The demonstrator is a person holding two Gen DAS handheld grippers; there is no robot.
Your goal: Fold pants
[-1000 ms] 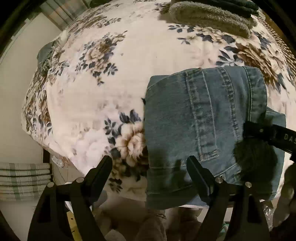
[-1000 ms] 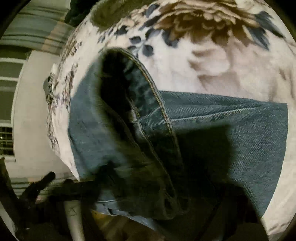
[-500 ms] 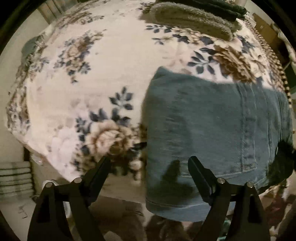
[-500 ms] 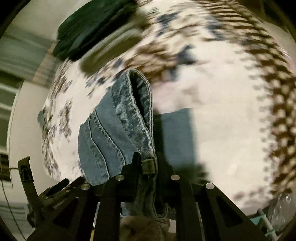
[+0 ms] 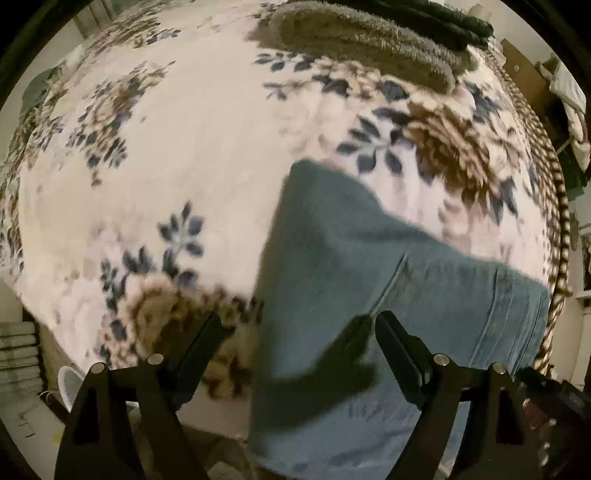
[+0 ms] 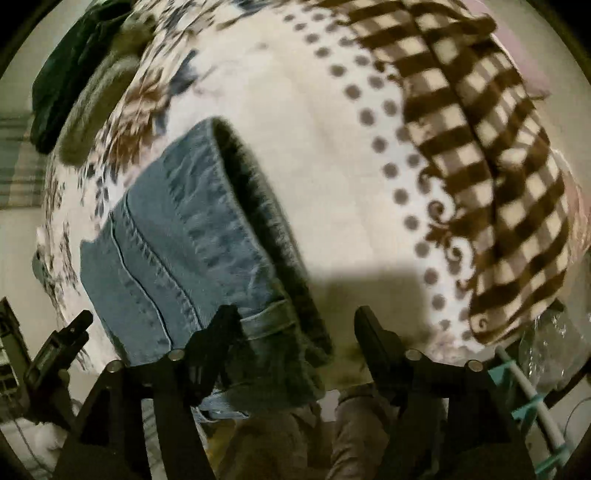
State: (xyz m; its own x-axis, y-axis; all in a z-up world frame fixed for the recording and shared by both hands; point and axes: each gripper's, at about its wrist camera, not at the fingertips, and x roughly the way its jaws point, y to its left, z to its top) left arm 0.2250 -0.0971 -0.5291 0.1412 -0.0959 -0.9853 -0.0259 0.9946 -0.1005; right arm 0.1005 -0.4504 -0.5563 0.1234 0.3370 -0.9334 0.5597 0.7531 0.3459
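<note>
Blue denim pants (image 5: 388, 295) lie folded on a floral blanket (image 5: 184, 166), at the near right of the left wrist view. My left gripper (image 5: 295, 339) is open above their near left edge, holding nothing. In the right wrist view the pants (image 6: 177, 240) show a stitched seam, and the waistband hangs over the bed's near edge. My right gripper (image 6: 295, 332) is open, its jaws on either side of the waistband edge, not closed on it. The image is motion-blurred.
A grey-green fuzzy cloth (image 5: 369, 40) and a dark folded garment (image 5: 443, 18) lie at the far side of the bed. A brown checkered blanket (image 6: 480, 147) covers the right side. The bed's near edge drops off just below both grippers.
My right gripper was shut on the waistband half a second ago and has now opened and let it go. The pants lie flatter. Both cameras have shifted right.
</note>
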